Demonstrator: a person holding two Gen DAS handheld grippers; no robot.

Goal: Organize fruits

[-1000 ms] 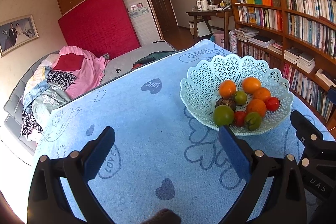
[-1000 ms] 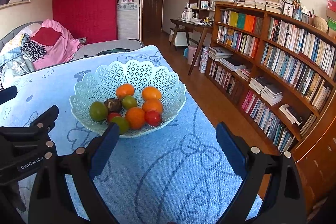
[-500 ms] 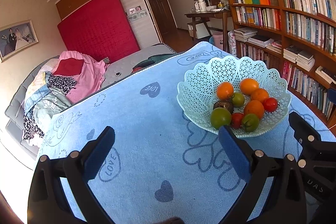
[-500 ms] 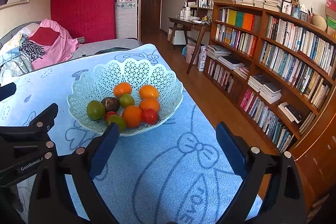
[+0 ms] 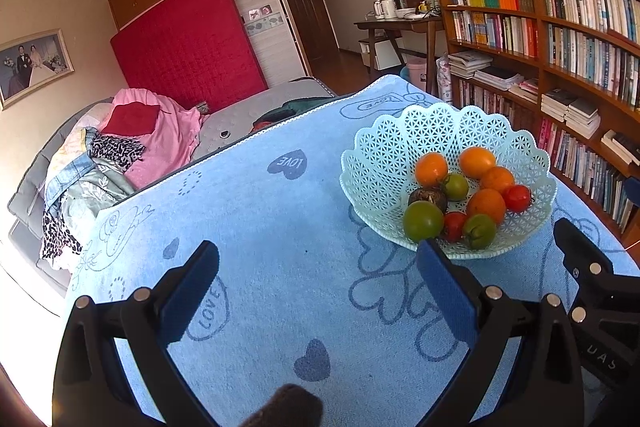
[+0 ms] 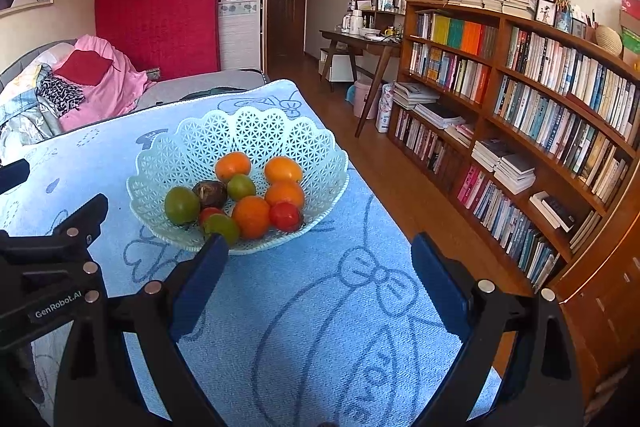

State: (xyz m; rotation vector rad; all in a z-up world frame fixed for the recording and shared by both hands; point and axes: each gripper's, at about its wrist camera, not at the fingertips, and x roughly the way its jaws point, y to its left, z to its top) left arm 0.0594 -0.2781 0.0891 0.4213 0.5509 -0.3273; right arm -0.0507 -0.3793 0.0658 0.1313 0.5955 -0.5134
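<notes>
Left gripper (image 5: 316,271): jaws wide apart, nothing between them, hovering over bare blue cloth (image 5: 280,227) printed with hearts and "LOVE". Blue pads on both fingers.

Right of it, the fruit basket (image 5: 384,155): pale green lattice plastic, scalloped rim, sitting on the cloth near the table's right edge. All fruit is inside it, clustered at the near side:
- large green tomato (image 5: 423,221) at the near-left, touching a dark brown round fruit (image 5: 428,197) behind it
- small red tomato (image 5: 454,225) next, then a green-red tomato (image 5: 479,230) at the near rim
- four orange fruits: one back-left (image 5: 431,169), one back-right (image 5: 477,162), one right (image 5: 497,179), one centre (image 5: 487,205)
- small green tomato (image 5: 455,186) between the two back oranges and the centre one
- red tomato (image 5: 517,197) far right

The left gripper's right finger tip overlaps the basket's near rim in the left wrist view; contact cannot be told.

Right gripper (image 6: 320,253): jaws also spread wide, empty, over cloth just right of the basket. Its left finger tip sits in front of the green-red tomato in the right wrist view. The basket lies between the two grippers, ahead of both.

Far right: wooden bookshelf (image 6: 520,99) packed with books.
</notes>
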